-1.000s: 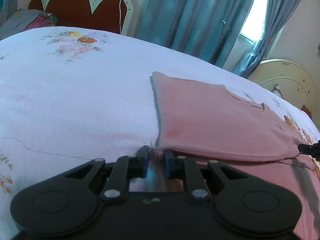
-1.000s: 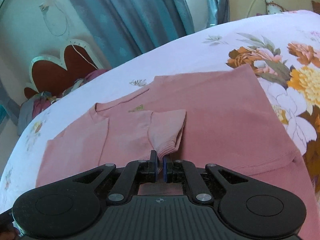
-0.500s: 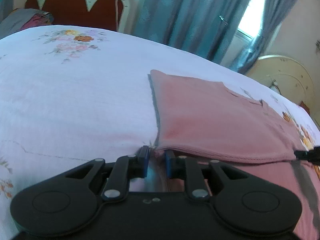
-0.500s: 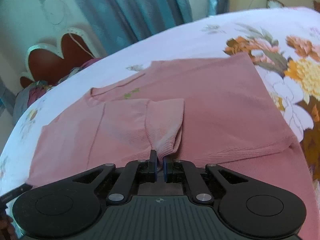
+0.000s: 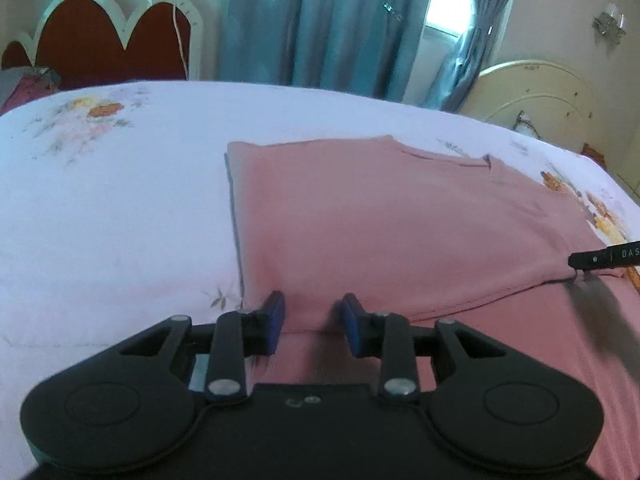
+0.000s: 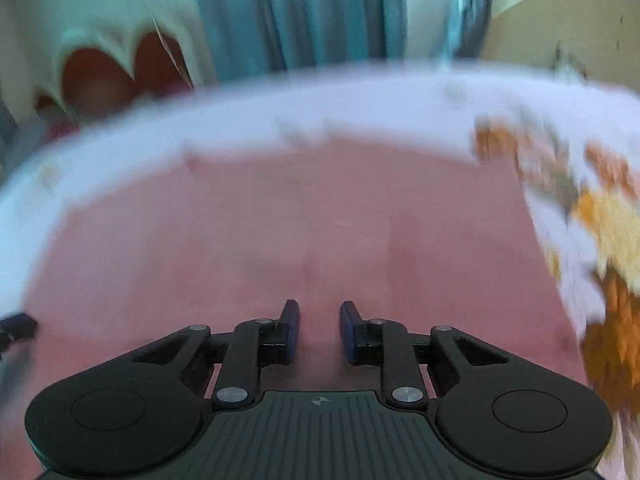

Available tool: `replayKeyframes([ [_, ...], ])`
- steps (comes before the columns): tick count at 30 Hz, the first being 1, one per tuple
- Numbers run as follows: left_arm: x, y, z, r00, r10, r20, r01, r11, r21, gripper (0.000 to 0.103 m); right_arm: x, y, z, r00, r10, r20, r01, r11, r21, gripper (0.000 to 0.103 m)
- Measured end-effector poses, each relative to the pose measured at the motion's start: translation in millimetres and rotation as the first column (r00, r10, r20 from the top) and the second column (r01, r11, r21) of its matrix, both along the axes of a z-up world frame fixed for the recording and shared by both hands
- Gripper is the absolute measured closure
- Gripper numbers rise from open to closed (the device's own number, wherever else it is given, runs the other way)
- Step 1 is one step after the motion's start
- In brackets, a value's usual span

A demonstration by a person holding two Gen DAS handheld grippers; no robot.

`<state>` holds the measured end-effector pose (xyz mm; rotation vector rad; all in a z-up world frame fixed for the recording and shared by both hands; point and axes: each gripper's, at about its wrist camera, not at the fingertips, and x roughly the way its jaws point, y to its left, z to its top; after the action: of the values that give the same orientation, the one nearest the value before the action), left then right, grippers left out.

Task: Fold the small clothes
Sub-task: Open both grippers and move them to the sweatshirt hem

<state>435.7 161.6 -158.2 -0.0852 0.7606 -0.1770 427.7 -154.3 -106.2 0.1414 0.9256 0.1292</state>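
Observation:
A pink shirt (image 5: 400,220) lies on the floral bedsheet, its left part folded over onto the body. My left gripper (image 5: 314,312) is open, its jaws apart at the near left corner of the folded layer, with cloth lying between them. My right gripper (image 6: 319,320) is open and empty, low over the pink shirt (image 6: 300,220); that view is motion-blurred. The tip of the right gripper (image 5: 604,258) shows at the right edge of the left wrist view, at the folded layer's far corner.
The white floral bedsheet (image 5: 112,200) spreads to the left of the shirt. A red and white headboard (image 5: 108,40) and blue curtains (image 5: 320,20) stand behind the bed. A cream rounded footboard (image 5: 540,100) stands at the right.
Both grippers have opened and let go of the folded cloth. The folded sleeve and side now lie flat on the shirt. The right wrist view has turned blurred from fast movement.

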Motion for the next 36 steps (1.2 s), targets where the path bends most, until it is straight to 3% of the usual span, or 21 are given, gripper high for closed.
replayKeyframes([
  [2,6.2,5.9,10.1,1.000,-0.001,0.007,0.001,1.000,-0.020,0.070,0.0,-5.6,11.1,0.999,-0.019,0.029,0.019,1.000,0.009,0.081],
  [5,28.9,9.7,24.7,0.996,-0.004,0.085,0.004,1.000,-0.008,0.052,10.3,-16.8,20.2,0.993,-0.077,0.094,0.074,0.996,0.041,0.081],
  [9,90.1,8.3,22.9,0.997,-0.022,0.078,0.023,1.000,-0.001,0.049,50.5,-13.4,18.2,0.990,-0.087,0.111,0.079,0.994,0.071,0.081],
  [13,130.1,10.1,6.0,0.999,-0.023,0.026,0.024,0.999,-0.033,0.050,81.4,17.6,13.5,0.994,-0.012,0.111,0.003,0.996,0.087,0.081],
  [18,135.8,10.3,-0.9,0.997,-0.053,0.047,0.052,0.998,0.029,0.050,90.9,40.0,-3.6,0.993,0.080,0.091,-0.084,0.995,0.046,0.081],
  [20,139.1,13.7,-3.6,0.999,-0.030,0.038,0.027,0.997,0.070,0.050,93.9,31.9,-12.8,0.997,-0.018,0.073,0.022,0.999,-0.047,0.081],
  [22,139.3,16.6,-2.9,0.999,-0.031,0.032,0.030,0.998,0.056,0.049,92.7,17.7,-14.7,0.993,-0.096,0.074,0.096,0.995,0.005,0.093],
  [24,135.4,8.6,6.6,0.998,-0.040,0.043,0.036,0.994,0.103,0.047,90.7,27.2,-7.3,0.991,-0.088,0.101,0.090,0.996,-0.013,0.093],
  [25,130.2,3.5,13.4,0.996,-0.037,0.079,0.027,0.992,0.120,0.046,89.3,34.4,-2.9,0.989,-0.075,0.126,0.078,0.997,-0.021,0.092],
  [27,121.8,-7.9,25.4,0.992,-0.046,0.119,0.038,0.996,0.076,0.042,92.3,51.6,3.5,0.987,-0.036,0.154,0.036,0.999,0.006,0.079],
  [28,119.4,-16.8,27.1,0.991,-0.065,0.116,0.060,0.997,0.046,0.035,94.5,61.3,4.2,0.986,-0.019,0.163,0.017,1.000,0.011,0.058],
  [29,116.5,-31.0,27.3,0.988,-0.101,0.116,0.097,0.994,0.043,0.031,96.7,72.3,4.2,0.985,0.006,0.170,-0.008,1.000,0.010,0.050],
  [32,114.6,-58.6,20.8,0.985,-0.147,0.091,0.143,0.989,0.048,0.028,105.9,101.0,-1.1,0.984,0.106,0.144,-0.110,0.994,0.019,0.051],
  [34,118.1,-61.3,9.4,0.989,-0.139,0.054,0.138,0.990,0.017,0.028,111.7,114.6,-10.3,0.981,0.164,0.107,-0.166,0.986,0.007,0.062],
  [36,122.5,-53.1,-3.9,0.994,-0.112,0.019,0.111,0.993,0.044,0.028,114.0,119.2,-17.8,0.974,0.205,0.092,-0.204,0.979,-0.021,0.063],
])
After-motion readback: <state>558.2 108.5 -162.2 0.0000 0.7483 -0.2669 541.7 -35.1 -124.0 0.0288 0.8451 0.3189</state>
